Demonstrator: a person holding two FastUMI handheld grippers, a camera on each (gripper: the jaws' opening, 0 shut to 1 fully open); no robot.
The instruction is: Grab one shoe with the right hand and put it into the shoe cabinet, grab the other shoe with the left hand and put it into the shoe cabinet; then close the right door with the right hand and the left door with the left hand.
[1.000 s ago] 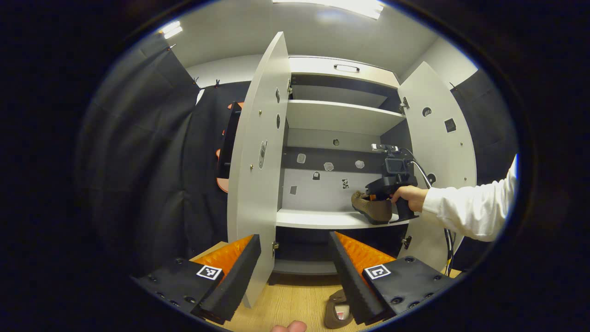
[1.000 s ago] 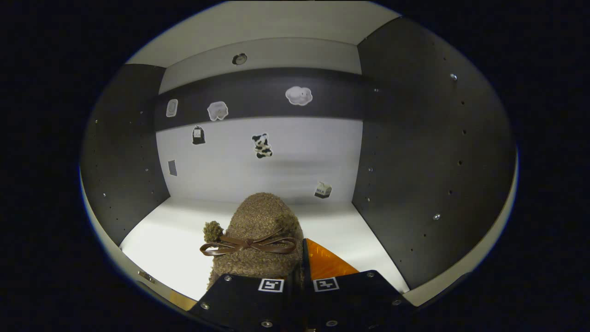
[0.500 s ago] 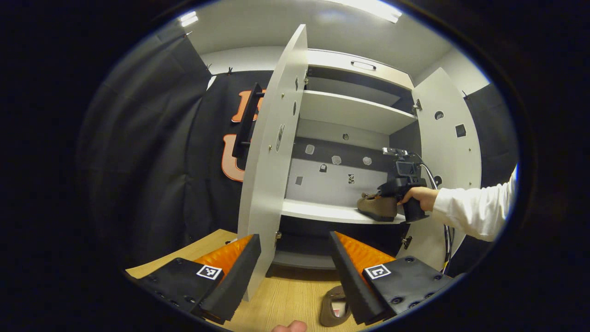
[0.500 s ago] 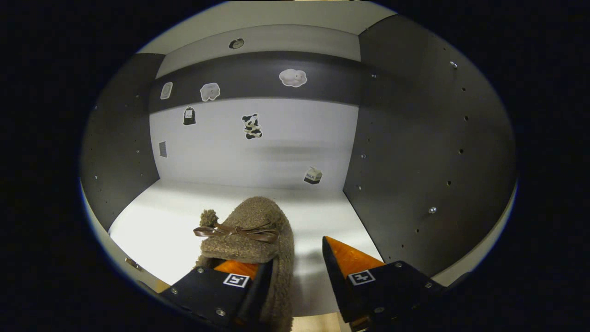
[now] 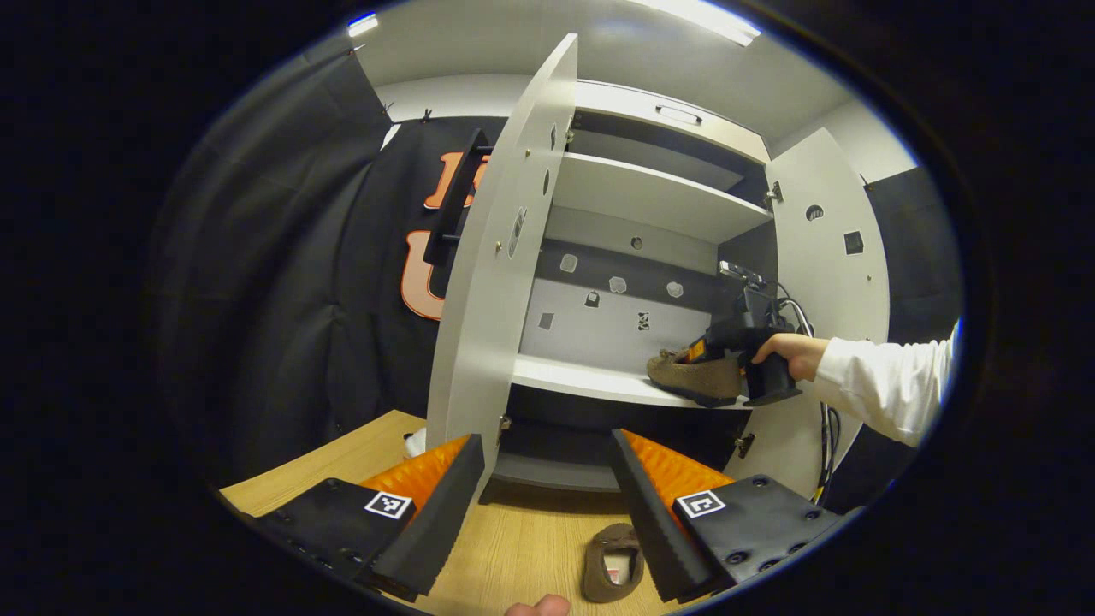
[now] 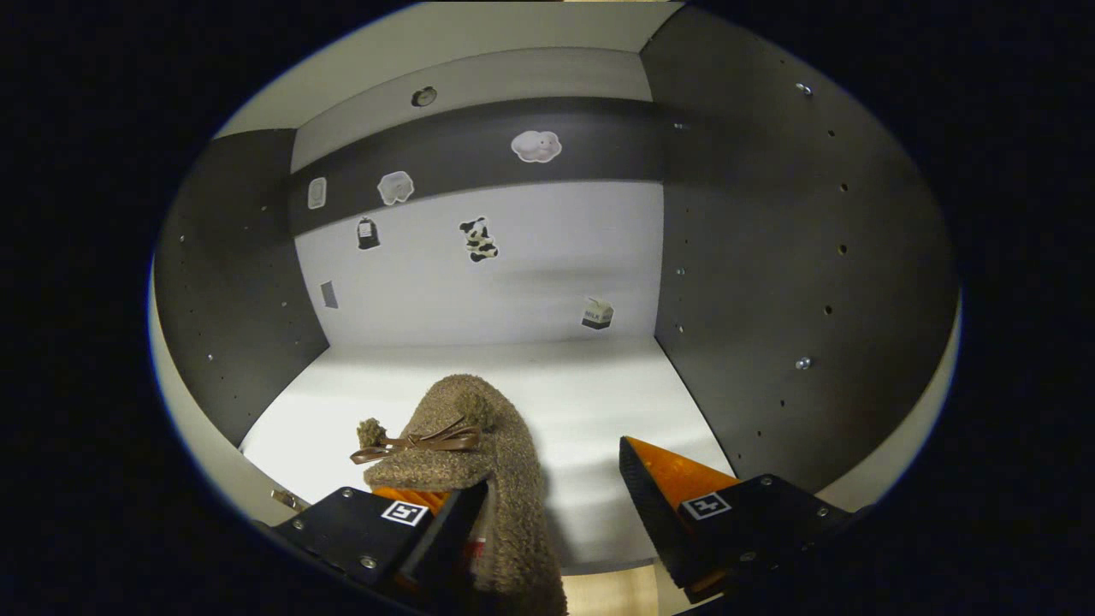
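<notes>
Shoe cabinet (image 5: 650,192) stands w/ both doors swung wide: left door (image 5: 496,282) edge-on to me, right door (image 5: 834,282) behind my right arm. So door steps aren't started, I'd say.

First shoe (image 6: 479,453) is down on the middle shelf (image 6: 590,402), right half, near the front edge. In the left gripper view it lies flat on that shelf. My right gripper (image 6: 552,530) is spread open around its heel end: the left finger is inside the shoe opening, the right finger stands clear of it on the right. Not clamped on it, as far as I can tell. So shoe one is basically placed; I just need to draw the right gripper out.

That shoe's long axis runs front-to-back into the cabinet, toe far, heel near, leaning a bit left toward the far end. Bow sits across the top.

Second shoe (image 5: 612,565) is on the wood floor (image 5: 522,547) in front of the cabinet, beside my left gripper (image 5: 547,505), which is open and holding nothing. Its opening faces up, long axis roughly near-far, but toe end I can't tell for sure.

Left: shoe two w/ left, then right door, then left door.
</notes>
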